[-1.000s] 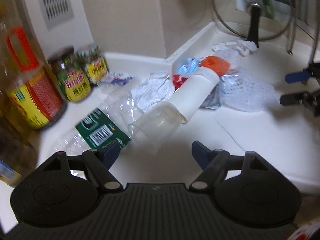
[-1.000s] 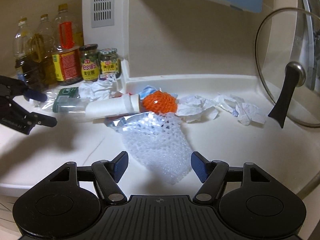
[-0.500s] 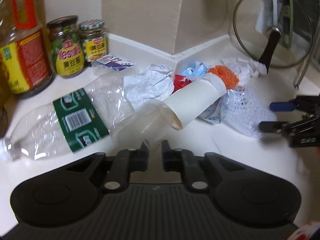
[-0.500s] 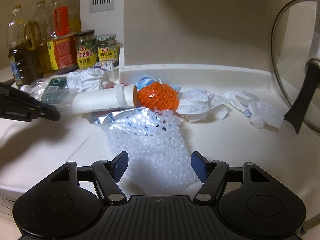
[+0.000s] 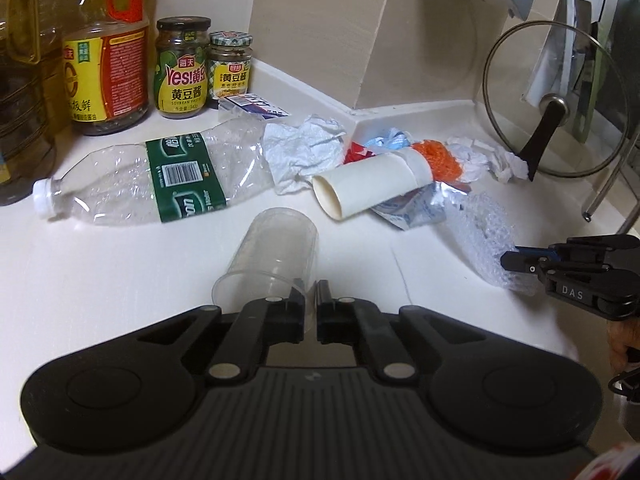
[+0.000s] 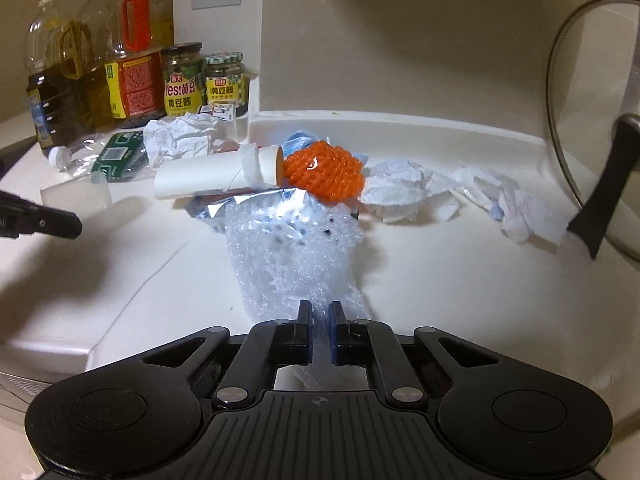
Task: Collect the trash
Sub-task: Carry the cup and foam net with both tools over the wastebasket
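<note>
Trash lies scattered across the white tabletop (image 5: 120, 280): one clear cup (image 5: 276, 256), one crushed bottle (image 5: 160, 180) with a green label, one paper tube (image 5: 372, 188), one orange net ball (image 6: 326, 176), one foil pouch (image 6: 256, 206), one sheet of bubble wrap (image 6: 292, 264) and about four crumpled tissues, one (image 5: 304, 152) beside the bottle and the rest toward the glass lid (image 5: 556, 100) on the right.

Left tool (image 5: 310, 304) has just closed its jaws on the rim of the cup, which lies on its side with its mouth toward the tool; the thin wall sits pinched between the two pads.

Right tool (image 6: 320, 320) has likewise just closed, clamping the near edge of the bubble wrap, whose far end reaches under the pouch and net ball.

Two sauce jars (image 5: 184, 68) stand together against the back wall, with three oil bottles (image 6: 80, 80) to their left. A small packet (image 5: 252, 104) lies in front of the jars.
</note>
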The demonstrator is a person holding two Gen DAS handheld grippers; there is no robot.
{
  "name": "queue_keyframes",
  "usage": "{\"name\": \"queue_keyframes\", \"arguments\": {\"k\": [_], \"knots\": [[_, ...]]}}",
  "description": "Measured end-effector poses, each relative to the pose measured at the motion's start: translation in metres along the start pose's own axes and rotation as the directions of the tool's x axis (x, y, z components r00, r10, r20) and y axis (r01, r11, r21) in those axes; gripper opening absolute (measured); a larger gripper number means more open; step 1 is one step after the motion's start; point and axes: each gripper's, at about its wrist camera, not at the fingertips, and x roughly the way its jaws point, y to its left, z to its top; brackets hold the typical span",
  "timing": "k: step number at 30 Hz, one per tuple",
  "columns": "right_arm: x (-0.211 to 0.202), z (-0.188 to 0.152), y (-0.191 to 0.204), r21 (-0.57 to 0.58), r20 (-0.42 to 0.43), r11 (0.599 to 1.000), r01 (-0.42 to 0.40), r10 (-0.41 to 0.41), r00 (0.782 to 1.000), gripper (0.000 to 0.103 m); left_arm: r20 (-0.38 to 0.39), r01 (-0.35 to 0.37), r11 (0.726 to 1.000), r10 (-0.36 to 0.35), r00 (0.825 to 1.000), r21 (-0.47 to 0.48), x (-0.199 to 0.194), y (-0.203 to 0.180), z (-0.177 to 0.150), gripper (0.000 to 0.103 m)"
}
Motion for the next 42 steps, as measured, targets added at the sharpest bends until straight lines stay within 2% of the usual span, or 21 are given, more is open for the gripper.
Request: {"name": "queue_keyframes", "arguments": {"k": [4,10,16,22,29,36,42], "knots": [[-0.029,-0.011,0.013,0.02,0.013,1.0,-0.012,0.012,1.0,0.007,0.015,0.01,1.0,-0.01,1.0,-0.005,-0.019,-0.003,-0.01,0.004],[-0.074,-0.028,0.041,0.11,0.022,0.992,-0.061,0.059,0.998,0.007,0.022,0.05,0.999,-0.05,0.999,0.011,-0.053,-0.011,-0.032,0.004],[-0.107,-0.04,0.087,0.07,0.008,0.991,-0.11,0.11,0.994,0.007,-0.009,0.1,0.995,-0.099,0.995,0.022,-0.086,-0.017,-0.061,0.004],[-0.122,-0.063,0.129,0.019,-0.058,0.987,-0.161,0.162,0.985,0.007,-0.047,0.128,0.991,-0.127,0.991,0.031,-0.116,-0.017,-0.093,0.004],[-0.111,-0.094,0.168,-0.054,-0.168,0.977,-0.209,0.197,0.966,0.007,-0.144,0.189,0.981,-0.18,0.973,0.048,-0.13,-0.012,-0.136,0.003],[-0.082,-0.127,0.181,-0.059,-0.261,0.977,-0.203,0.181,0.948,0.007,-0.239,0.169,0.985,-0.159,0.958,0.024,-0.103,-0.006,-0.177,0.002],[-0.062,-0.14,0.186,-0.062,-0.301,0.981,-0.183,0.156,0.941,0.007,-0.29,0.146,0.989,-0.138,0.947,0.005,-0.078,0.004,-0.194,0.002]]}}
